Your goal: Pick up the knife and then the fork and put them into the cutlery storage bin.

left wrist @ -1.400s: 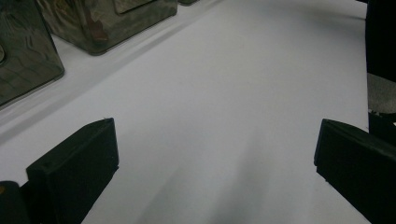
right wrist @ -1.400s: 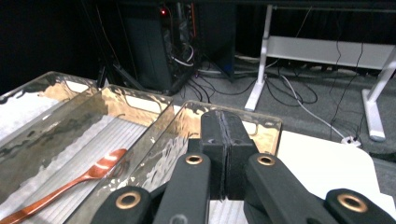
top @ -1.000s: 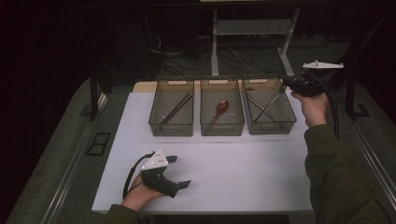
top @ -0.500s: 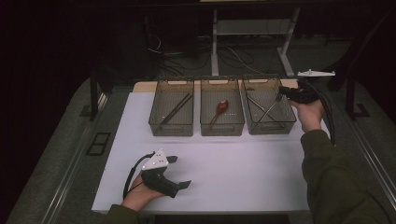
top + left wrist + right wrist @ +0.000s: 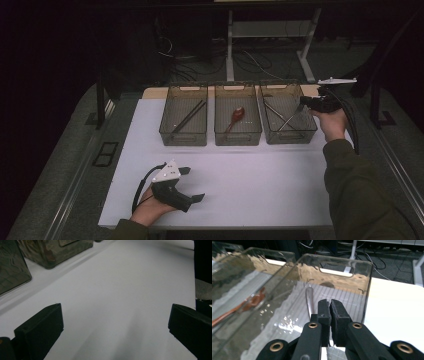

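Looks like sorting cutlery by kind into three bins. Taking the smoky clear plastic bin on the right (image 5: 289,139) as landmark: holds the slim silver metal utensils (image 5: 280,116), crossed loosely on its floor, so probably the metal compartment. Hovering at its right rim with the right gripper (image 5: 304,103), tips leaning inward over the wall. Pinched nearly together there, just a thin slit between the pads in the right gripper view (image 5: 329,303), nothing visibly caught in it. Lying just past and left of those tips, one silver handle (image 5: 309,298) inside the same bin (image 5: 342,258), apparently down on the ribbed floor; cannot tell for sure whether touching a pad. Judging a drop-off here or a pick about to start. Next to the landmark bin on its left, a matching clear bin (image 5: 238,137) with one reddish-brown wooden spoon (image 5: 236,117); further left again, a third clear bin (image 5: 183,139) with long dark sticks (image 5: 189,116). Well toward the near edge from the landmark bin, resting idle on the white table sheet (image 5: 250,180) with the left gripper (image 5: 192,184), pads spread wide and empty (image 5: 116,307), likely parked out of the way.
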Tool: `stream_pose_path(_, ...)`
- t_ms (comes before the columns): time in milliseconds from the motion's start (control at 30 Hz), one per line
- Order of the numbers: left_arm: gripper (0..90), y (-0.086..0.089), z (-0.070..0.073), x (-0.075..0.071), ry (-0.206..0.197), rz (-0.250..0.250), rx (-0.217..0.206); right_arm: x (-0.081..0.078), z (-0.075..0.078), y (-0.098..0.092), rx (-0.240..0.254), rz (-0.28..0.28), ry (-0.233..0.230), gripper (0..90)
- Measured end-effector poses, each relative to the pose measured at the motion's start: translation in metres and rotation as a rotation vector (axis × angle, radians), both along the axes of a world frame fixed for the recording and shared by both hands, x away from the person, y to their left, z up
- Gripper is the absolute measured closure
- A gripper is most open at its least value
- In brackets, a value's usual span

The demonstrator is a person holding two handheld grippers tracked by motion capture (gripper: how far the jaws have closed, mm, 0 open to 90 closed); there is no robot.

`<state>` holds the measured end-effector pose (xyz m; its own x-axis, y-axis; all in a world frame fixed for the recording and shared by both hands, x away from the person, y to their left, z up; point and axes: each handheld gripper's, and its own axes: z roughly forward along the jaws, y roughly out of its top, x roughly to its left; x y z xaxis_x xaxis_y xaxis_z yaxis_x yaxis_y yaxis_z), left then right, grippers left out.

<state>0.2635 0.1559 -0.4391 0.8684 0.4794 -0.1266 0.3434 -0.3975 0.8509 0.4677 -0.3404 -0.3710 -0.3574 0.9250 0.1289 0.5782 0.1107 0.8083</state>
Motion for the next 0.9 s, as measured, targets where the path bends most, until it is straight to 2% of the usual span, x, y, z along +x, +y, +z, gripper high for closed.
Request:
stream_pose_path(200,0.0,0.0,0.0,0.0,0.002,-0.001,0.002,0.001,-0.008,-0.004,-0.042,-0.013,0.024,80.3)
stream_pose_path(233,0.0,0.0,0.0,0.0,0.003,-0.001,0.002,0.001,-0.009,-0.005,-0.049,-0.009,0.027,77.2)
stream_pose_path(300,0.0,0.0,0.0,0.0,0.003,-0.001,0.002,0.001,-0.011,-0.005,-0.064,-0.008,0.033,64.5)
stream_pose_path(367,0.0,0.0,0.0,0.0,0.004,0.0,0.002,0.001,-0.012,-0.005,-0.082,-0.009,0.039,60.9)
stream_pose_path(467,0.0,0.0,0.0,0.0,0.004,-0.001,0.002,0.001,-0.013,-0.007,-0.085,-0.022,0.035,54.2)
stream_pose_path(900,0.0,0.0,0.0,0.0,0.003,0.002,0.005,-0.01,-0.004,-0.011,-0.041,0.007,-0.006,42.0)
